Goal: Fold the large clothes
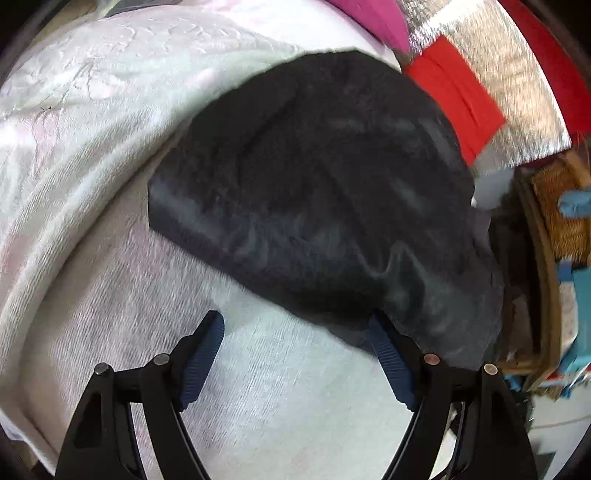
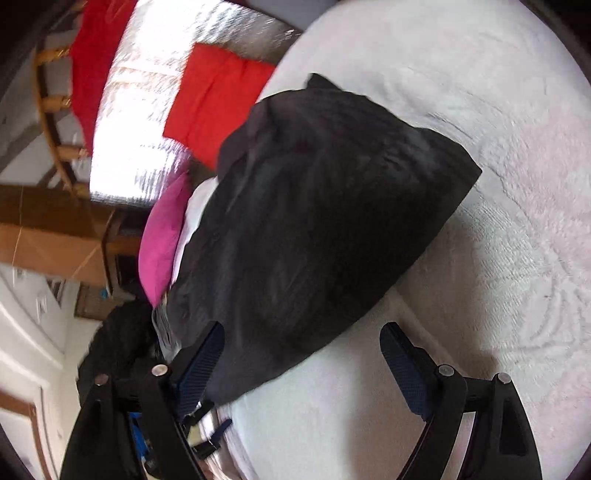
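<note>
A black garment [image 1: 314, 206] lies in a folded, roughly flat bundle on a white textured bedspread [image 1: 92, 147], its surface creased and slightly shiny. In the right wrist view the same black garment [image 2: 314, 229] reaches toward the edge of the white bedspread [image 2: 498, 258], one corner pointing out over the bare cloth.

The left gripper [image 1: 295, 354] hangs over the near edge of the garment with its jaws standing wide. Its right-hand finger in that view sits partly under the hem of the black fabric (whether the pad touches it is hard to tell), while the other finger is over bare bedspread; nothing is pinched.

The right gripper [image 2: 303, 354] is also spread wide. The near hem of the garment lies between its fingers, close against the left-hand one in that view, but the pads do not press on it.

Beyond the garment lie a folded red cloth [image 1: 454, 99] and a pink cloth [image 1: 369, 18] on a silvery, reflective sheet [image 1: 517, 74]. The right wrist view shows the red cloth [image 2: 218, 99], the pink cloth [image 2: 162, 236], the silvery sheet [image 2: 147, 92] and brown wooden furniture [image 2: 48, 236] further off.
</note>
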Demonstrator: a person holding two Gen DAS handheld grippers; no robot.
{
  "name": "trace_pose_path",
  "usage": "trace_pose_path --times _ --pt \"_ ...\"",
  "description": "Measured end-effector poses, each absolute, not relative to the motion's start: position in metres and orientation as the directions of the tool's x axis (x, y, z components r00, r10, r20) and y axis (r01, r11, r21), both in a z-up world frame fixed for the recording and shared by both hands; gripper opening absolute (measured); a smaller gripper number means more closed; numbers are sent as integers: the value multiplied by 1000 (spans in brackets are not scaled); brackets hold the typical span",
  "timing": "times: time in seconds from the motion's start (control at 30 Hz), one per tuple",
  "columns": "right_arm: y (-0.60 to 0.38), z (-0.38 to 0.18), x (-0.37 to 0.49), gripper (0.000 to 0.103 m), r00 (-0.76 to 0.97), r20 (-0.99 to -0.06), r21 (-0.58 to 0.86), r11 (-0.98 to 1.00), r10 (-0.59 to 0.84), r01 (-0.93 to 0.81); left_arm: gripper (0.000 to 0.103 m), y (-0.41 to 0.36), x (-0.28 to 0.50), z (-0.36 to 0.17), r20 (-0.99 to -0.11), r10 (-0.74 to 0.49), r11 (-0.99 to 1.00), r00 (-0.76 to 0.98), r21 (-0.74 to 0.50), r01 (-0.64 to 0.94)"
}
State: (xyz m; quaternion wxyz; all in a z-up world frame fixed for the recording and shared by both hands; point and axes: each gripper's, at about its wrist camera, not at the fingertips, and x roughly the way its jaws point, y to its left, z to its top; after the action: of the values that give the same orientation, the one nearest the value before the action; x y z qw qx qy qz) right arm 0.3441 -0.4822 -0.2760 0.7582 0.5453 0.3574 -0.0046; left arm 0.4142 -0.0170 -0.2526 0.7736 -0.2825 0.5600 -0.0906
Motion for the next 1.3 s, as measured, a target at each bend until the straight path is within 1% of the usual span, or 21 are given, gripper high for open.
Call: trace_pose_path --times 0.1,0.27,0.37,0.47,0.5,0.53,0.57,0.6,0.63,0.67,0.7,0.73,0.8,0.9,1.0,1.17,1.27,1.3 --pt "-488 -284 355 88 782 -506 852 352 365 388 85 -12 425 -249 -792 -457 804 405 -562 -193" --pt "-498 -289 368 89 843 -450 881 303 296 364 88 -10 441 -263 -739 -526 715 422 -653 -251" --pt "-498 -289 376 89 864 -440 879 316 246 358 88 -9 449 -267 -723 -536 693 437 -672 -261" --pt "-497 -287 379 89 868 -452 860 359 206 363 88 -7 459 -270 -700 -545 670 462 -694 -263" --pt "-497 -286 377 88 871 -451 857 365 194 363 79 -6 460 -271 -698 -535 666 477 -695 -271" --pt "-496 -285 377 84 873 -455 852 371 175 370 67 -3 461 -271 -699 -524 666 486 -692 -277" --pt "-494 -283 378 74 871 -464 844 378 160 380 63 -2 463 -272 -699 -521 666 490 -692 -280" --pt "-493 -283 377 69 865 -481 830 390 139 399 55 2 462 -273 -699 -521 666 490 -692 -278" --pt "-493 -284 375 59 861 -493 821 397 129 411 47 1 462 -272 -699 -517 670 494 -690 -275" --pt "-493 -285 374 53 859 -497 818 396 124 417 43 0 462 -268 -701 -511 677 497 -685 -271" --pt "-495 -285 371 50 860 -495 821 391 126 415 37 -3 462 -263 -706 -497 693 504 -673 -258" --pt "-498 -285 368 45 861 -492 825 388 131 412 32 -5 460 -259 -708 -488 706 511 -664 -247" --pt "-497 -278 366 41 860 -495 813 417 125 407 27 -9 457 -247 -709 -461 734 534 -642 -219" --pt "-490 -259 360 38 855 -507 770 501 107 394 22 -12 448 -236 -706 -442 755 553 -626 -195" --pt "-483 -247 353 37 846 -521 748 540 115 387 21 -12 437 -226 -711 -437 771 551 -611 -178" --pt "-473 -237 323 37 811 -569 703 592 136 394 21 -6 412 -226 -738 -432 809 518 -571 -141" --pt "-471 -244 302 37 788 -597 680 615 149 399 25 -6 404 -230 -767 -399 845 503 -520 -123" --pt "-471 -248 298 37 777 -611 666 629 150 402 28 -8 401 -232 -779 -378 864 500 -491 -112"
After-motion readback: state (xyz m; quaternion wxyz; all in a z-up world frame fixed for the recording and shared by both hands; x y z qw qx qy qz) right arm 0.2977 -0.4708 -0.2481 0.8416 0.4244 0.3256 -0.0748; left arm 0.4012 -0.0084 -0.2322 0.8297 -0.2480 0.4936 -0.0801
